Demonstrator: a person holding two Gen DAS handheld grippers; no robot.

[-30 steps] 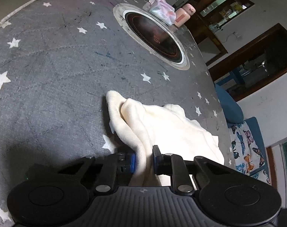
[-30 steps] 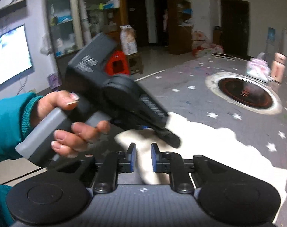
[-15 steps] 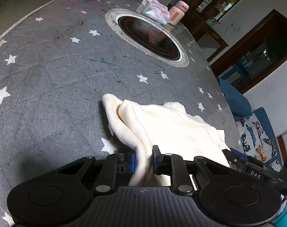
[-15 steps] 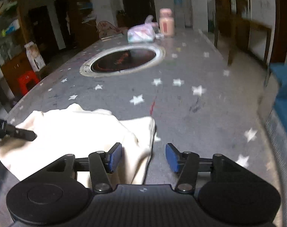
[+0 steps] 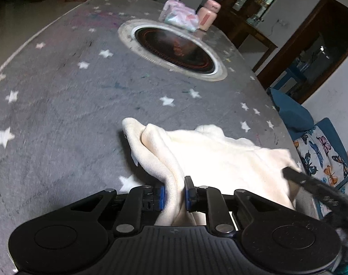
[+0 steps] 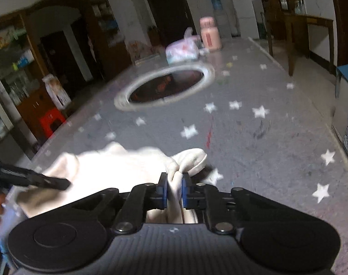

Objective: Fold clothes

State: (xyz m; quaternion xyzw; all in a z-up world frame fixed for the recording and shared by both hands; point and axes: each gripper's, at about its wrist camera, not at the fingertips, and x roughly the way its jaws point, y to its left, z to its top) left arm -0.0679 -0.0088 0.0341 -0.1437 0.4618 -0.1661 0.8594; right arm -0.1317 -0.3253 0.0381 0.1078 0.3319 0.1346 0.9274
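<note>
A cream fleece garment (image 5: 210,151) lies bunched near the front edge of a grey star-patterned table (image 5: 59,96). My left gripper (image 5: 174,191) is shut on a fold at the garment's left end. My right gripper (image 6: 174,189) is shut on a fold at the garment's right end (image 6: 187,162). In the left wrist view the right gripper's finger (image 5: 311,183) shows at the garment's far right edge. In the right wrist view the left gripper's finger (image 6: 31,178) shows at the left over the cloth (image 6: 118,167).
A round induction cooktop (image 5: 174,48) is set into the table's middle. A pink tissue pack (image 5: 178,16) and a pink bottle (image 5: 208,15) stand behind it. A blue chair with butterfly fabric (image 5: 323,155) is off the table's right edge.
My right gripper swung round to the garment's right end and shut on a fold of it. My left gripper kept its grip and lifted slightly.
</note>
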